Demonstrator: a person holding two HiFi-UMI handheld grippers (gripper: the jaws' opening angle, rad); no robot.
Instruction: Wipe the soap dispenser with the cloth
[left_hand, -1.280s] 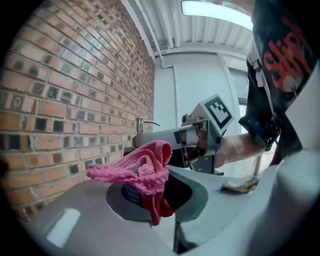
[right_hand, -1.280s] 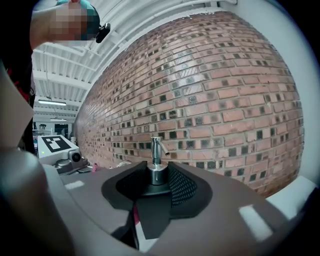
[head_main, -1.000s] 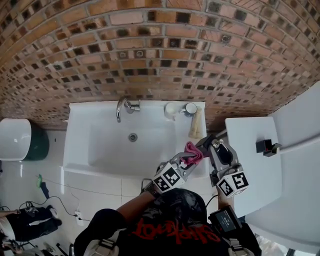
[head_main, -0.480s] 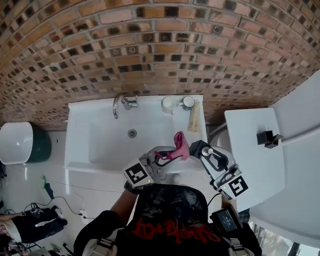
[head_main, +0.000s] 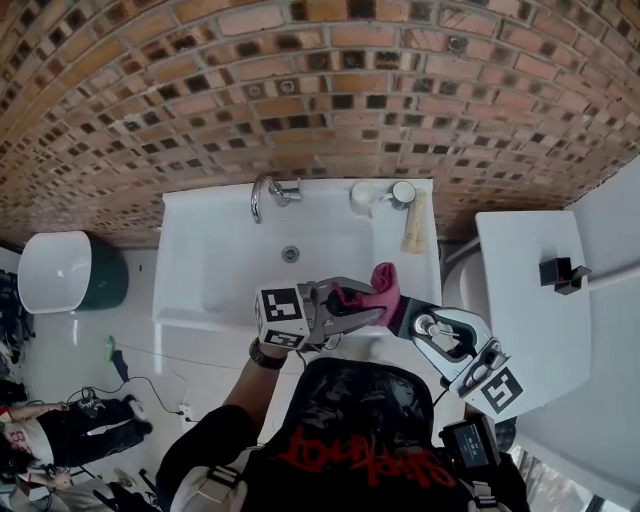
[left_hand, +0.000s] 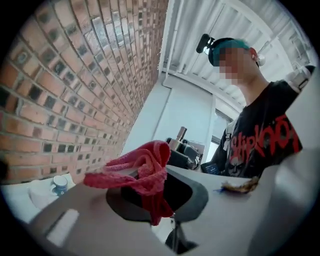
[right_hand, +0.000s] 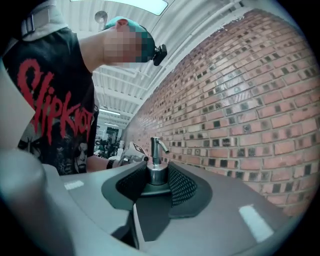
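My left gripper (head_main: 372, 303) is shut on a pink cloth (head_main: 383, 283), which bunches over its jaws (left_hand: 145, 172). My right gripper (head_main: 413, 320) points left toward it and is shut on the soap dispenser (head_main: 425, 324). The dispenser's chrome pump (right_hand: 156, 162) stands upright between the jaws, and its body is hidden below them. In the left gripper view the pump (left_hand: 179, 135) shows just behind the cloth. Cloth and dispenser are held close together in front of the sink; I cannot tell if they touch.
The white sink (head_main: 200, 250) runs below the brick wall, with a faucet (head_main: 268, 195), a white cup (head_main: 365, 194) and a tube (head_main: 415, 234) on its back rim. A white ledge (head_main: 520, 320) with a black object (head_main: 558, 272) is at the right. A white bin (head_main: 50, 270) is at the left.
Both grippers have risen and swung to face each other. The left one now points right with the cloth, and the right one has turned left with the dispenser.
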